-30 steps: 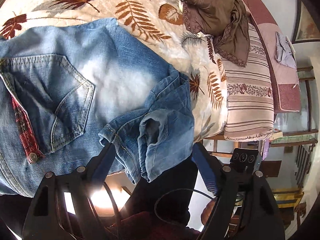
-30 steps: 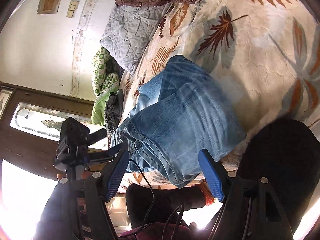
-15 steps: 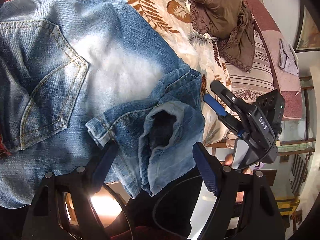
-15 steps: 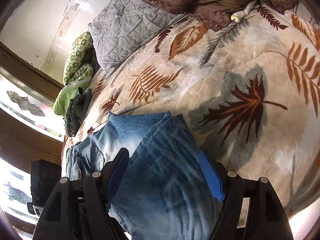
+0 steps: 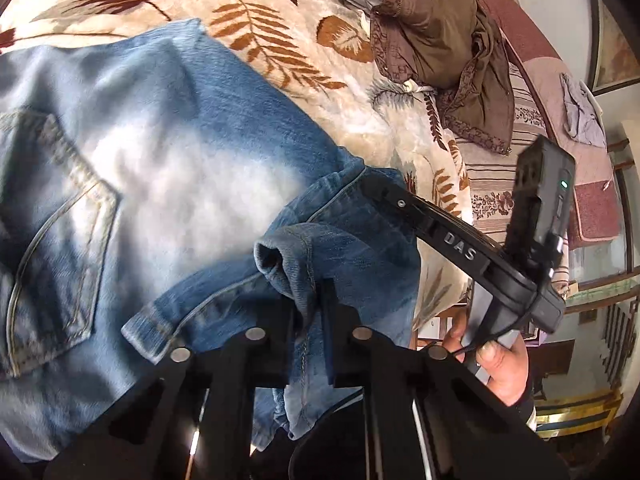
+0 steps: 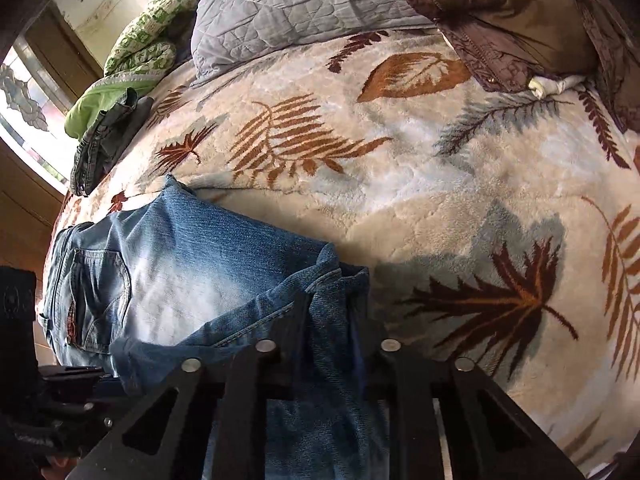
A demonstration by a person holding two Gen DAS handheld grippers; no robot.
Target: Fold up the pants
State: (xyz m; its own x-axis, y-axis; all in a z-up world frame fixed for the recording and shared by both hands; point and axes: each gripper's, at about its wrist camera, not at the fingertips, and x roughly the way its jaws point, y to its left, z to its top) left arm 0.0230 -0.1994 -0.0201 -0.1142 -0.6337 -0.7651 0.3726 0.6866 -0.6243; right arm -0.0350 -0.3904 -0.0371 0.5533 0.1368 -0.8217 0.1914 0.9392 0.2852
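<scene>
I had each hand-held gripper — left (image 5: 310,312), right (image 6: 328,344) — pinching the jeans' (image 5: 160,184) leg hems at the bed's (image 6: 400,184) near edge; lifting both evenly seemed wisest.

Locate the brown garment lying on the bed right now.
The brown garment lies crumpled at the far end of the leaf-print blanket, upper right in the left wrist view, beside the grey quilted pillow and well clear of the jeans.
</scene>
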